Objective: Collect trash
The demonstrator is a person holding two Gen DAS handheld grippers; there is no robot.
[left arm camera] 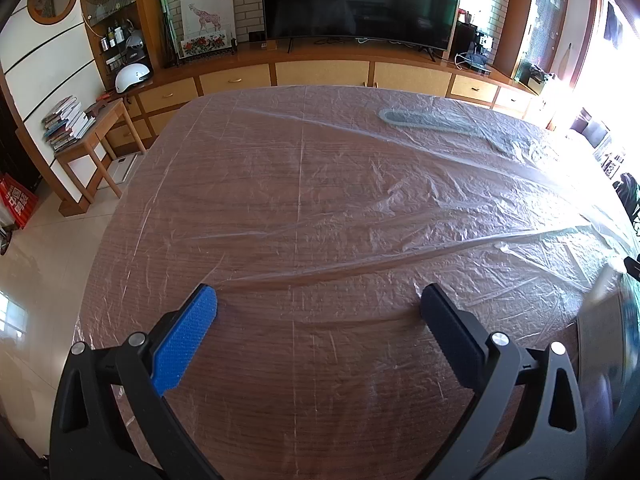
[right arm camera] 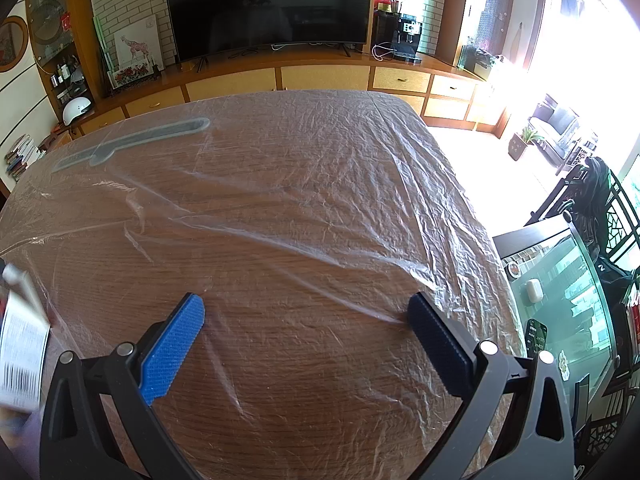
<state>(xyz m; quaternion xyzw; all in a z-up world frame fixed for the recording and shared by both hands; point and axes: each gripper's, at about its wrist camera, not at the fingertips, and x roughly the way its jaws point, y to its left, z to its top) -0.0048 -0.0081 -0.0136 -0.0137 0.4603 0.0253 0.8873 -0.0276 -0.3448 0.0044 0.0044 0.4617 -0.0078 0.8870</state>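
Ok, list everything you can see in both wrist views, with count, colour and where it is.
table: one, brown wood grain, fills the foreground
plastic sheet: one, clear and wrinkled, spread over the tabletop
flat long-handled object: one, grey, at the table's far side, apparently under the sheet
television: one, black, off, on the far cabinet
giraffe picture: one, white, left of the television
helmet: one, white, on the cabinet's left end
books: one stack, mixed colours, on a small side table
printed label: one, white, blurred, at the right view's left edge
left gripper: open, empty
right gripper: open, empty
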